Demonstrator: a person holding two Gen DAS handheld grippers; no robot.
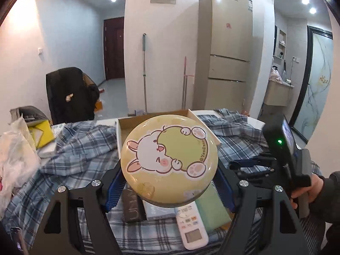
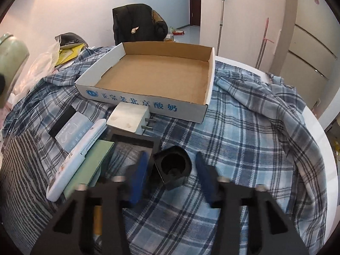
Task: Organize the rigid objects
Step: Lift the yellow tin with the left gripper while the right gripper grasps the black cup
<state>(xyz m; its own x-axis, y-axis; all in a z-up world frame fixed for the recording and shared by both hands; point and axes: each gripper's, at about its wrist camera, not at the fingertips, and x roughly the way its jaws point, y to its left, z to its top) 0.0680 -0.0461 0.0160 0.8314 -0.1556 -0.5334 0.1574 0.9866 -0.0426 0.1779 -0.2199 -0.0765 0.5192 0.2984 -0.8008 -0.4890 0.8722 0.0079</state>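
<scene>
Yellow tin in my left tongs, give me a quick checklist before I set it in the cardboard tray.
1. Grip on the yellow tin: clamped between both blue pads of the left tongs, lifted off the blanket. Ok.
2. Room in the cardboard tray: the inside is bare. Ok.
3. Way to the tray: it sits just behind the tin, with nothing between them. Ok.
4. Right tongs: low and off to the tin's right, around the black holder, out of the way. Ok.
5. Tin lid seated: only its top face shows. Cannot tell.
</scene>
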